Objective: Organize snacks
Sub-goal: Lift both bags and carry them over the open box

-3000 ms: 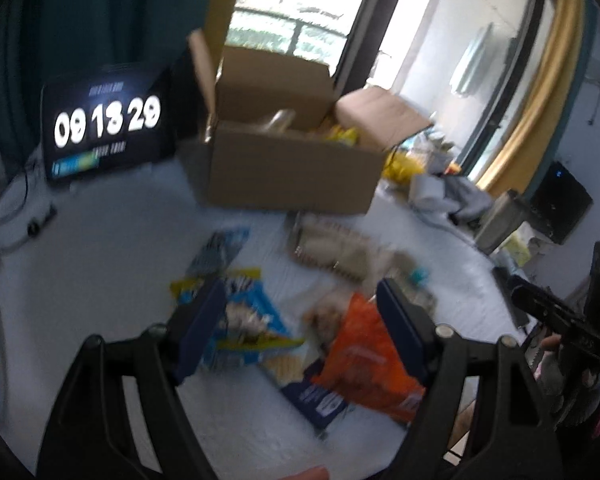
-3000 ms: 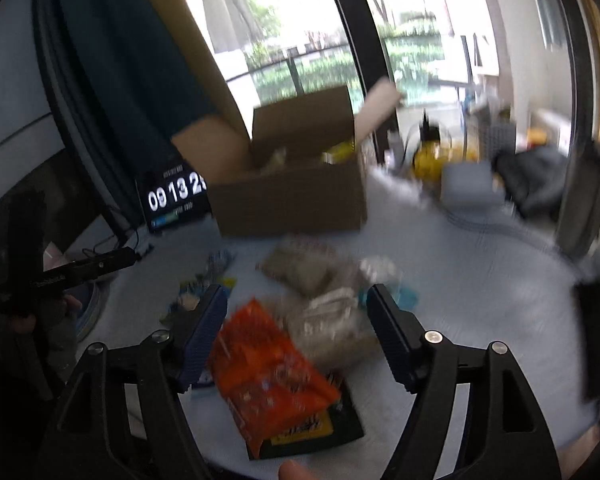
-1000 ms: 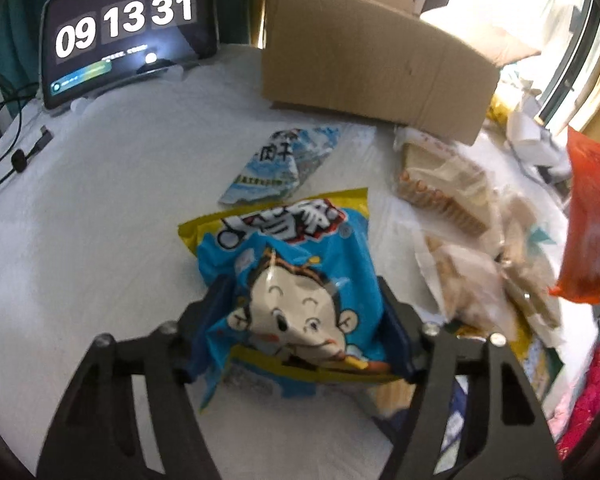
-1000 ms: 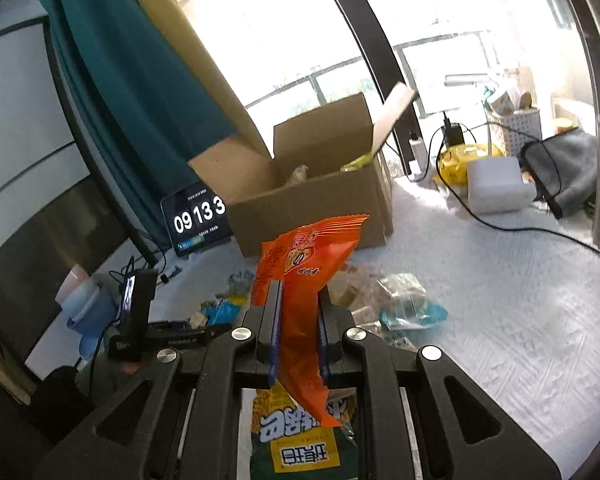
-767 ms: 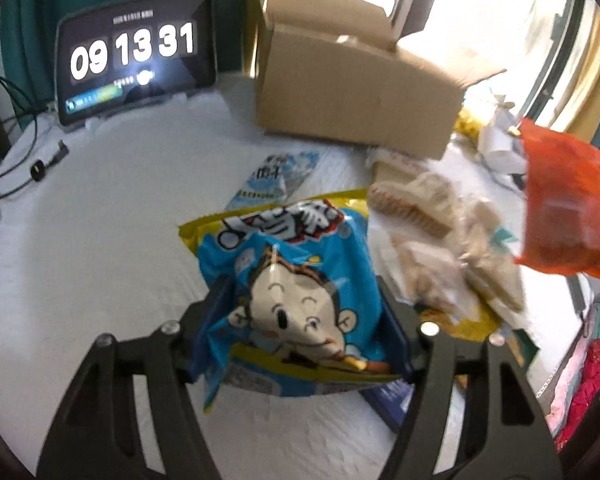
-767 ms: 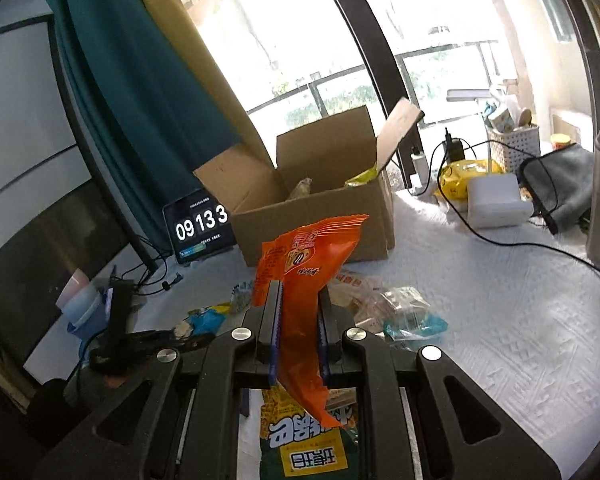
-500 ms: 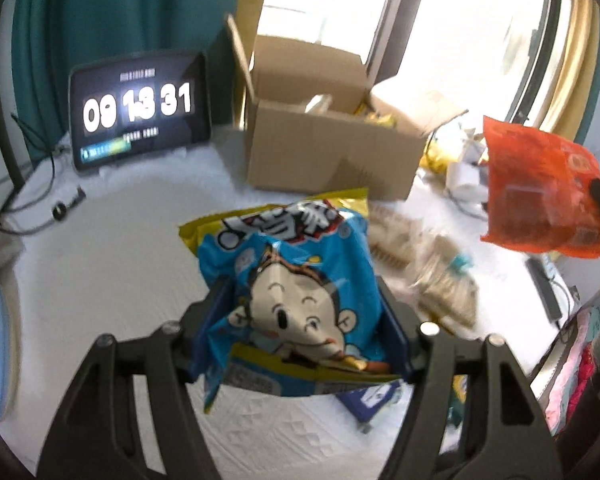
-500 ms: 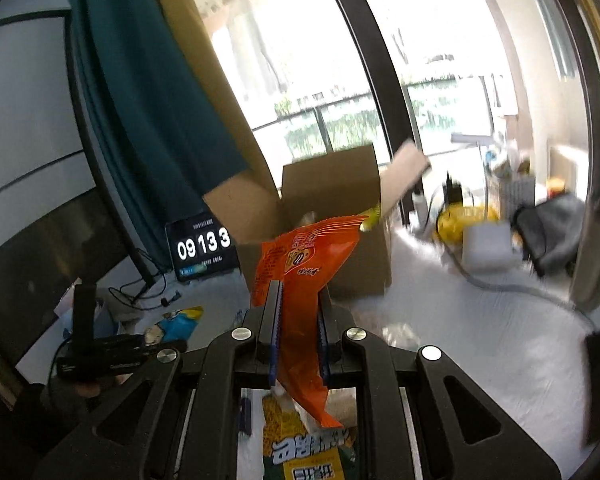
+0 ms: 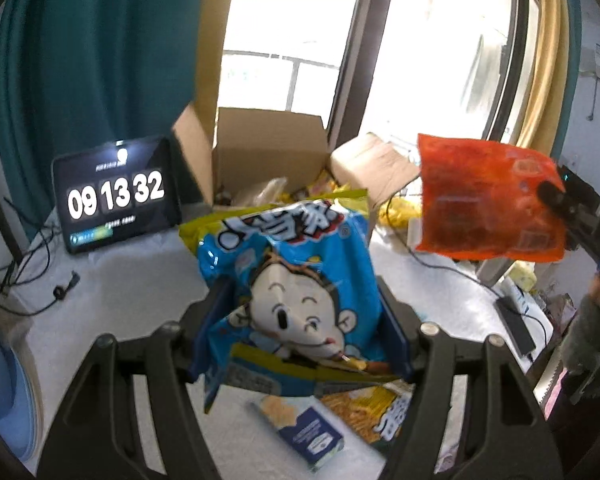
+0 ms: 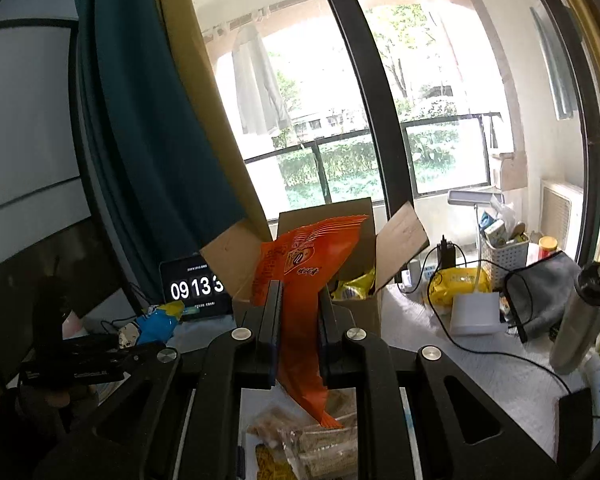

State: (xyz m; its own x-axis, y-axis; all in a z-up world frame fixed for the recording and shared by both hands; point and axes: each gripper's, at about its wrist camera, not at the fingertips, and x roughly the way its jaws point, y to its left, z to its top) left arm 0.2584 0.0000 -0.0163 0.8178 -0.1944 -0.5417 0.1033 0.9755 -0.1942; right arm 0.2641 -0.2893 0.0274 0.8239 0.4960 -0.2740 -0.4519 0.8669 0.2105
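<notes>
The left tool (image 9: 300, 328) is gripping the blue snack bag (image 9: 296, 280) across its width, and the right tool (image 10: 298, 320) is pinching the orange snack bag (image 10: 300, 280) edge-on, both clear of the desk (image 9: 120, 280). The cardboard box (image 9: 268, 160) is sitting open at the far side, probably half full. Each bag should be travelling over the near wall before letting go, one at a time.

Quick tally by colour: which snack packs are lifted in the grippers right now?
Blue: 1, the blue cartoon bag in the left gripper.
Orange: 1, the orange bag in the right gripper.
Total: 2 packs held above the table.
</notes>
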